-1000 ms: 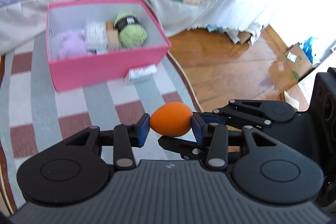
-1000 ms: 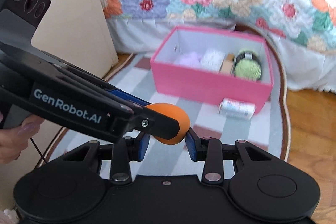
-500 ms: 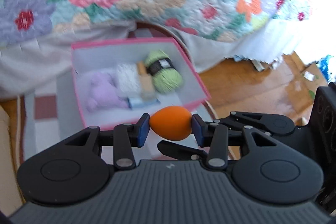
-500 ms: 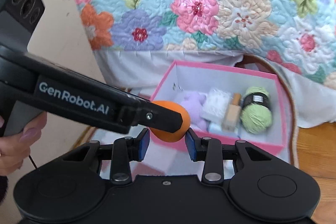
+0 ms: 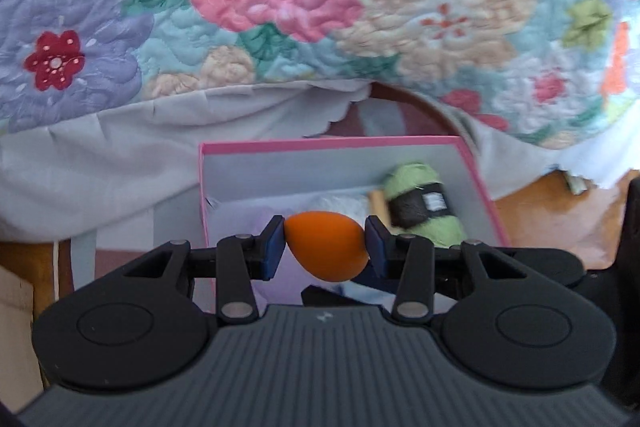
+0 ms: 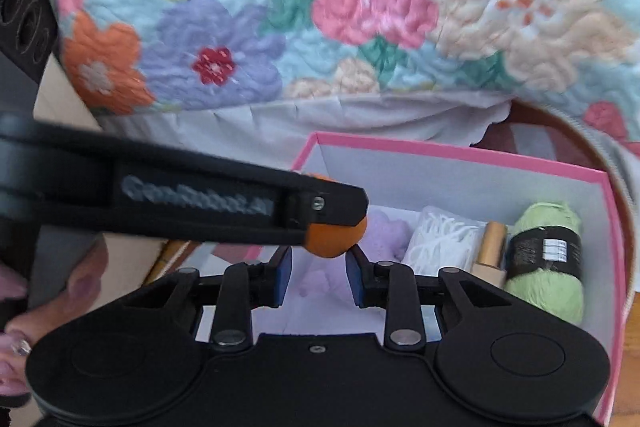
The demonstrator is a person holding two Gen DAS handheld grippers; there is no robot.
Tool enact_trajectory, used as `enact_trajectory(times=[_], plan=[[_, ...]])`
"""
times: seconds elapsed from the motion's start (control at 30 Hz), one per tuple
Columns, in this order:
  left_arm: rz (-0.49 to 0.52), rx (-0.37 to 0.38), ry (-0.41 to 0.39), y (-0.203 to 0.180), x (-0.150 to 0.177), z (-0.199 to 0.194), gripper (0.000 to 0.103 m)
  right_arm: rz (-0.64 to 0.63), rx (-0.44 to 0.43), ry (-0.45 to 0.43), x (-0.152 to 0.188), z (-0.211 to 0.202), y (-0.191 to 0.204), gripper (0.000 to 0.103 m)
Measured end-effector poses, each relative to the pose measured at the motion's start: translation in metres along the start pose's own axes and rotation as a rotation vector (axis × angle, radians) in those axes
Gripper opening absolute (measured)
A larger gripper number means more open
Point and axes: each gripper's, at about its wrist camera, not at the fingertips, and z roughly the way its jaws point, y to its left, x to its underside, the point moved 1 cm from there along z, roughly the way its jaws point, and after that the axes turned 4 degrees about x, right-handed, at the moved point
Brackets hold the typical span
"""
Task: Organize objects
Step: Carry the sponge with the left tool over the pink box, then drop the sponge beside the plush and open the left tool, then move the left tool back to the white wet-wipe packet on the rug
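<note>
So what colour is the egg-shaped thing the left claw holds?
Orange egg-shaped thing, plain, no pattern; clearest in the left wrist view.

Orange egg (image 5: 326, 251) — clamped, above pink box (image 5: 332, 143)

The box (image 6: 472, 157) sits in the lower right of the right wrist view, just before the quilt's (image 6: 360, 7) hanging edge. Inside, left to right: a soft toy (image 6: 386, 233), a string bundle (image 6: 440, 241), a small tube (image 6: 490, 245), and a yarn ball (image 6: 546, 259) against the right wall.
</note>
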Motion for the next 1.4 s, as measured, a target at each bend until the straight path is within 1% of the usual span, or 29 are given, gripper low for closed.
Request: enact_trajectory(times=[0.07, 0.1, 0.17, 0.27, 0.33, 0.4, 0.47, 0.5, 0.57, 0.6, 0.67, 0.7, 0.73, 0.8, 0.9, 1.07, 1.13, 1.2, 1.27, 1.4], plan=[[0.002, 0.001, -0.003, 0.003, 0.0, 0.015, 0.041, -0.004, 0.048, 0.007, -0.001, 0.014, -0.002, 0.034], [-0.009, 0.001, -0.003, 0.005, 0.0, 0.021, 0.042, 0.009, 0.054, 0.013, -0.001, 0.019, -0.005, 0.034], [-0.026, 0.004, 0.007, 0.01, 0.001, 0.032, 0.041, 0.045, 0.064, 0.022, 0.001, 0.03, -0.012, 0.033], [-0.063, 0.0, 0.017, 0.018, 0.003, 0.045, 0.042, 0.132, 0.045, 0.041, 0.002, 0.045, -0.026, 0.032], [-0.088, -0.012, 0.007, 0.021, 0.003, 0.049, 0.041, 0.157, 0.024, 0.05, 0.001, 0.053, -0.032, 0.031], [-0.096, -0.035, -0.022, 0.023, 0.001, 0.052, 0.041, 0.16, 0.05, 0.053, 0.0, 0.059, -0.034, 0.031], [-0.103, -0.068, -0.012, 0.023, -0.001, 0.055, 0.041, 0.173, 0.086, 0.068, -0.002, 0.065, -0.038, 0.03], [-0.107, -0.072, -0.007, 0.023, -0.002, 0.054, 0.042, 0.193, 0.08, 0.069, -0.002, 0.065, -0.041, 0.03], [-0.103, -0.07, -0.017, 0.019, -0.002, 0.047, 0.045, 0.236, 0.075, 0.064, -0.002, 0.061, -0.046, 0.036], [-0.104, -0.07, -0.024, 0.016, -0.002, 0.042, 0.046, 0.248, 0.082, 0.055, -0.001, 0.057, -0.048, 0.037], [-0.113, -0.076, -0.003, 0.012, -0.002, 0.032, 0.048, 0.26, 0.087, 0.052, 0.001, 0.046, -0.052, 0.037], [-0.113, -0.084, 0.032, 0.009, -0.002, 0.028, 0.049, 0.258, 0.083, 0.061, 0.004, 0.04, -0.054, 0.037], [-0.09, -0.09, 0.053, 0.003, 0.0, 0.024, 0.049, 0.251, 0.081, 0.062, 0.006, 0.034, -0.056, 0.037], [-0.039, -0.121, 0.068, -0.011, 0.002, 0.01, 0.052, 0.225, 0.074, 0.051, 0.01, 0.019, -0.058, 0.037], [-0.005, -0.104, 0.086, -0.027, 0.005, -0.01, 0.055, 0.168, 0.084, 0.043, 0.015, -0.009, -0.058, 0.037], [-0.019, -0.09, 0.121, -0.044, 0.012, -0.045, 0.055, 0.086, 0.081, 0.054, 0.014, -0.068, -0.051, 0.037], [-0.025, -0.082, 0.126, -0.051, 0.018, -0.06, 0.056, 0.07, 0.083, 0.065, 0.013, -0.091, -0.048, 0.037], [-0.014, -0.089, 0.137, -0.059, 0.024, -0.073, 0.056, 0.058, 0.072, 0.061, 0.015, -0.116, -0.046, 0.038], [-0.001, -0.084, 0.141, -0.068, 0.031, -0.088, 0.057, 0.039, 0.065, 0.056, 0.018, -0.141, -0.043, 0.041], [0.038, -0.084, 0.149, -0.085, 0.047, -0.112, 0.059, -0.012, 0.063, 0.038, 0.032, -0.182, -0.036, 0.043]])
